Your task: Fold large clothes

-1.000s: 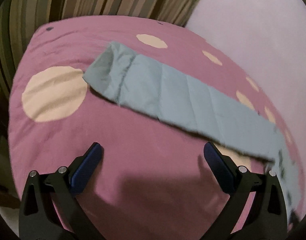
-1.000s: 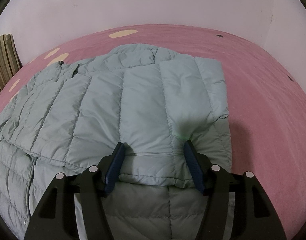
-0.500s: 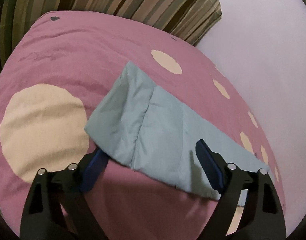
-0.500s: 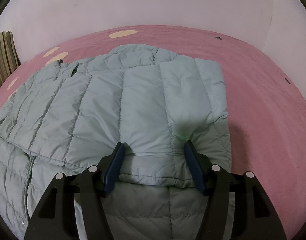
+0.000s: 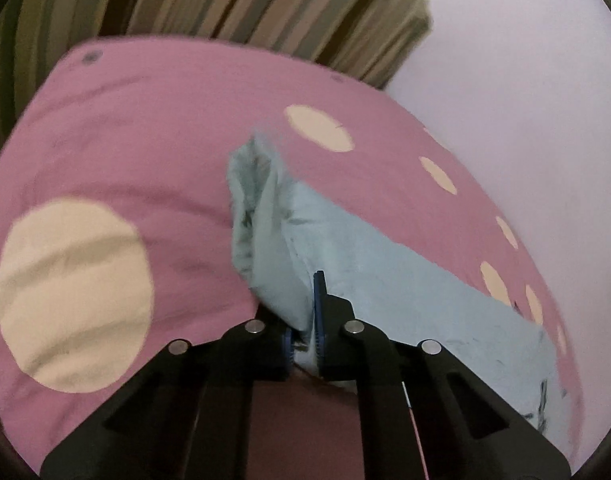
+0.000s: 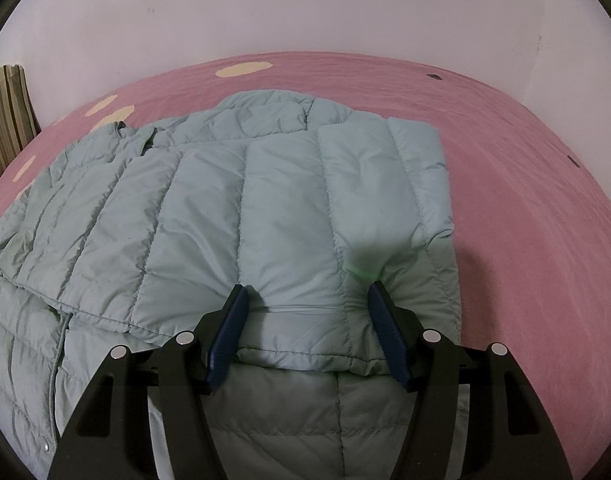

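Now the left tongs (image 5: 303, 320) are clenched on the cuff end of the long pale-blue quilted sleeve (image 5: 385, 280); their jaws have just been closing, and the fabric is pinched between the blue pads, so it bunches and stands up in a crumpled ridge just beyond them. From there the sleeve runs to the right and toward the near side over the pink bed cover with cream round spots (image 5: 125, 140). I judge that the grip is taken at the far tip because from there the whole sleeve can be carried across onto the body of the garment in one fold.

The right tongs (image 6: 305, 320) stand half open over the pale-blue quilted puffer jacket (image 6: 225, 220), which lies spread flat in the middle of the bed. Both pads press down into a folded-over panel near its lower hem, one at each side of a padded section, but they do not pinch it together. It seems to me that this hand works as an anchor: it holds the fold already made so that the jacket does not slide when the sleeve is pulled.

A striped brown and green curtain (image 5: 225, 0) hangs at the far left side of the bed.
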`<action>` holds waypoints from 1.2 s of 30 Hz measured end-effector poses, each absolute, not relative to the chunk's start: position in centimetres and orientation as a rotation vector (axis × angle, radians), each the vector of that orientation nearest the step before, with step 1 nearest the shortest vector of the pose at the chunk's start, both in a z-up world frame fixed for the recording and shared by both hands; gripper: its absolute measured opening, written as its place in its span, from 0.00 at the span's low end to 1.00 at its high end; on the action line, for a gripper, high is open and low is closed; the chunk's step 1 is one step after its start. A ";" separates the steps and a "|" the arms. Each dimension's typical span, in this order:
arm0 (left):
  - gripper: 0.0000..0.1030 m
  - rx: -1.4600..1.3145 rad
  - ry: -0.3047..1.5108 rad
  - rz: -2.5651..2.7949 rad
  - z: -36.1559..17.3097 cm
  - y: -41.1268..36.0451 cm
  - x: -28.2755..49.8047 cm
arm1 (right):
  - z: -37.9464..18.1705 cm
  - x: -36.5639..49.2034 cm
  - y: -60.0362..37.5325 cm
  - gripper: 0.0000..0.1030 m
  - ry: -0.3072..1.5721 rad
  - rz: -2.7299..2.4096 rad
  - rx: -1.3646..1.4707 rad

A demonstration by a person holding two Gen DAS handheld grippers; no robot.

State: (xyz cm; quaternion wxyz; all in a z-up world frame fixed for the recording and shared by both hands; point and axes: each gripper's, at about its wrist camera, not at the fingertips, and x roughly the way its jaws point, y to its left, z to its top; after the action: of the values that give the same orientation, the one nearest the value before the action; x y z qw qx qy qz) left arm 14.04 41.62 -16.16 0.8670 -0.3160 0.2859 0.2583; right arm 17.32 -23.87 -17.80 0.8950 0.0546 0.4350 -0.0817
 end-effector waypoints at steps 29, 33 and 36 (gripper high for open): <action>0.06 -0.083 0.714 -0.282 -12.3 -6.3 27.4 | -17.6 15.7 -24.5 0.63 0.861 -0.134 0.237; 0.07 -0.050 0.764 -0.302 -14.7 -7.8 27.4 | -17.6 15.7 -24.6 0.63 0.859 -0.129 0.244; 0.31 -0.041 0.760 -0.316 -14.8 -8.5 26.9 | -17.6 15.8 -24.6 0.64 0.859 -0.126 0.247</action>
State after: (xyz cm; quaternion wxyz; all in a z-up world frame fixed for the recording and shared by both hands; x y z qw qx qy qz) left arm 26.92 -8.55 -14.81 0.9162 -0.0201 0.3695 -0.1536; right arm 15.76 -24.62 -17.61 0.8999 0.1193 0.4149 -0.0608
